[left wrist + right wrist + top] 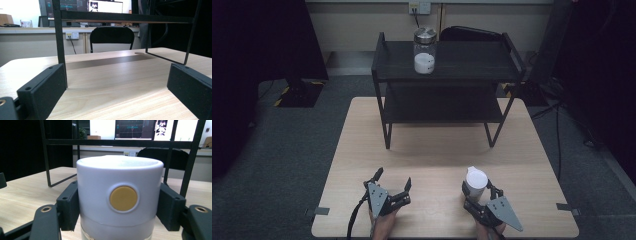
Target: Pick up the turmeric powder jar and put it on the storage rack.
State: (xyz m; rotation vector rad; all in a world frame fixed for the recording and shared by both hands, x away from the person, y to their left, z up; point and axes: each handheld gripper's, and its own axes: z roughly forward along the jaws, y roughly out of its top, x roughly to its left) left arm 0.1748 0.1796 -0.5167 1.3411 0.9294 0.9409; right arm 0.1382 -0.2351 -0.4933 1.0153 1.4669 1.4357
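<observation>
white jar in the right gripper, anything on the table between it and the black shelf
Nothing visible does. The right gripper is shut on the white jar, and bare table lies between it and the black shelf. The glass jar stands on the shelf's top tier, left of centre.

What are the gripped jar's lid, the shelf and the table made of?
Jar lid: smooth matte white, looks like plastic, with a yellow round button.
Shelf: thin black bars, probably painted metal; boards dark, material unclear.
Table: pale wood grain, likely laminate or veneer.
</observation>
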